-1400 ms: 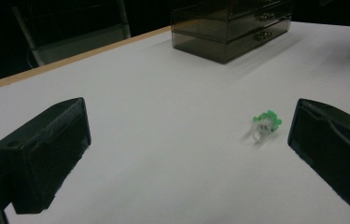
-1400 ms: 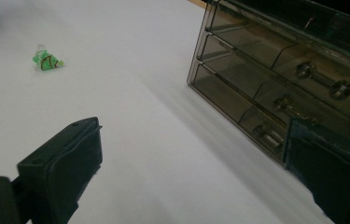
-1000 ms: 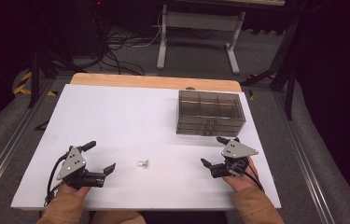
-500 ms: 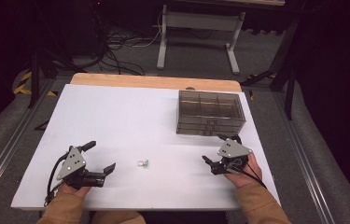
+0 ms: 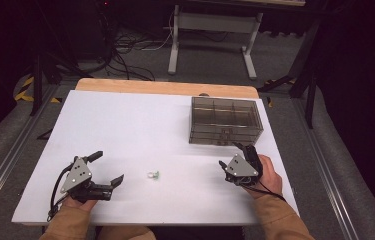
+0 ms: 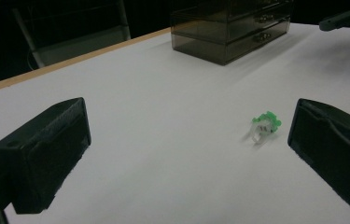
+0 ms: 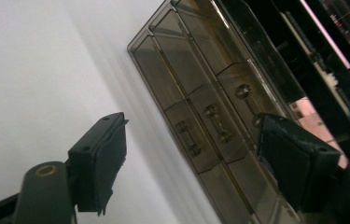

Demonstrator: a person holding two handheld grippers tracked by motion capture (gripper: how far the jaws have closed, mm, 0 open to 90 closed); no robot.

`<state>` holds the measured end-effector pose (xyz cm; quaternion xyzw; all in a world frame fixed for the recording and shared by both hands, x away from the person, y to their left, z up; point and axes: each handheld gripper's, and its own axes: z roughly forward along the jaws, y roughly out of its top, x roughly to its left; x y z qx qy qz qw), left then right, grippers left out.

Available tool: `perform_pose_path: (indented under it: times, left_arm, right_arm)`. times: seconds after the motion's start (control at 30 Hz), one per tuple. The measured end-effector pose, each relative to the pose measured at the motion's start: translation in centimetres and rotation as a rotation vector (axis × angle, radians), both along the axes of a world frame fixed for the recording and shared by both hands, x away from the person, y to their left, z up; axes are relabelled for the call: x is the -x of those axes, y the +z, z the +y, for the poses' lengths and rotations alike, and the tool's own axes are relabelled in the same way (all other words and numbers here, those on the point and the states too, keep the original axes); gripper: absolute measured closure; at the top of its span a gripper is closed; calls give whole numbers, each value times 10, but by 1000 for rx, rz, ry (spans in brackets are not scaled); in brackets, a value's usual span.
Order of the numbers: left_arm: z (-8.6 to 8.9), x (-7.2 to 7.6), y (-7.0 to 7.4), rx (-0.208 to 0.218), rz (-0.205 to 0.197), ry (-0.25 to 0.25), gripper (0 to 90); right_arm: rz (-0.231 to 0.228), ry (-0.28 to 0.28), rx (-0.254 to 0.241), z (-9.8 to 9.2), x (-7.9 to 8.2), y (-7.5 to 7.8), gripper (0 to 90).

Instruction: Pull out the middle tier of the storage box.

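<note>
Right gripper (image 5: 234, 158) near right, just before drawer box (image 5: 226, 120) – jaws partly apart, have just been closing, nothing between; lined up on drawer handle (image 7: 218, 123), likely to pull. Left gripper (image 5: 106, 167) near left, jaws wide, empty – ring (image 5: 153, 175) between grippers, untouched.

A lab or test workspace. A white board (image 5: 140, 125) on a wooden tabletop (image 5: 165, 88) lies ahead of both grippers; beyond it stand a metal desk frame (image 5: 210, 30) and loose cables (image 5: 125, 45) on grey carpet. Metal rails (image 5: 5, 160) flank the table; the surroundings are dark.
</note>
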<state>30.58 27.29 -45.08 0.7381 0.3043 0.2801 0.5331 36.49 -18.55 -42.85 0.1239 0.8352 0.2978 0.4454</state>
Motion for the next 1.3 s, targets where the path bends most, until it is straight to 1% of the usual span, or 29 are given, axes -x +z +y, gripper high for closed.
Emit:
perform_pose_path:
  times: [0.03, 0.07, 0.1, 0.13, 0.17, 0.23, 0.3, 0.33, 0.37, 0.4, 0.5, 0.53, 0.57, 0.6, 0.63, 0.67, 0.7, 0.73, 0.77, 0.83, 0.87, 0.9, 0.93, 0.97, 1.07, 1.17, 1.2, 1.23, 1.3]
  left_arm:
    - [0, 0, 0, 0, 0, 0, 2]
    - [0, 0, 0, 0, 0, 0, 2]
    - [0, 0, 0, 0, 0, 0, 2]
    - [0, 0, 0, 0, 0, 0, 2]
    - [0, 0, 0, 0, 0, 0, 2]
    - [0, 0, 0, 1, 1, 0, 2]
    - [0, 0, 0, 1, 1, 0, 2]
    - [0, 0, 0, 0, 0, 0, 2]
    - [0, 0, 0, -2, -1, 0, 3]
    - [0, 0, 0, -2, -1, 0, 3]
    - [0, 0, 0, 0, -1, -1, 3]
    - [0, 0, 0, 0, -1, -1, 2]
    - [0, 0, 0, 2, -2, 0, 3]
    - [0, 0, 0, 2, -2, 0, 2]
    - [0, 0, 0, 1, -2, -2, 3]
    - [0, 0, 0, 1, -2, -2, 3]
    - [0, 0, 0, -6, -5, -1, 3]
    - [0, 0, 1, -9, -4, -2, 3]
    - [0, 0, 1, -8, -3, -3, 3]
    - [0, 0, 0, -7, -5, -1, 3]
    - [0, 0, 0, -7, -5, -1, 3]
    - [0, 0, 0, -5, -6, -1, 3]
    - [0, 0, 0, -8, -4, -1, 3]
    - [0, 0, 0, -8, -4, -1, 3]
    - [0, 0, 0, -5, -6, -1, 3]
    - [-1, 0, 0, -4, -7, -4, 5]
    - [-1, 0, 0, -4, -7, -4, 5]
    - [-1, 0, 0, -5, -7, -4, 5]
    - [-1, 0, 0, -5, -8, -4, 5]
  right_arm:
    - [-26, -5, 28, 2, 1, -1, 259]
    - [-42, -11, 39, 3, 1, -1, 265]
    - [-42, -11, 39, 3, 1, -1, 265]
    - [-59, -14, 54, 3, 1, -2, 270]
    - [-91, -16, 96, 4, 2, -3, 275]
    - [-124, -31, 129, 6, 3, -4, 287]
    - [-148, -34, 168, 7, 3, -5, 301]
    - [-148, -34, 168, 7, 3, -5, 301]
    - [-160, -34, 198, 9, 3, -7, 312]
    - [-160, -34, 198, 9, 3, -7, 312]
    - [-201, -40, 243, 12, 4, -9, 333]
    - [-201, -40, 243, 12, 4, -9, 333]
    - [-228, -43, 279, 12, 4, -9, 340]
    - [-228, -43, 279, 12, 4, -9, 340]
    - [-249, -51, 292, 13, 4, -11, 346]
    - [-249, -51, 292, 13, 4, -11, 346]
    - [-268, -56, 322, 14, 4, -12, 363]
    - [-268, -56, 322, 14, 4, -12, 363]
    - [-302, -64, 358, 15, 4, -13, 374]
    - [-324, -63, 380, 16, 3, -15, 387]
    - [-324, -63, 380, 16, 3, -15, 387]
    - [-337, -71, 384, 17, 3, -16, 389]
    - [-345, -71, 408, 17, 2, -17, 398]
    - [-345, -71, 408, 17, 2, -17, 398]
    - [-388, -80, 456, 19, 0, -20, 414]
    - [-411, -90, 486, 20, -2, -23, 431]
    - [-414, -99, 489, 20, -2, -25, 442]
    - [-424, -105, 506, 20, -3, -26, 448]
    - [-429, -105, 513, 21, -4, -27, 450]
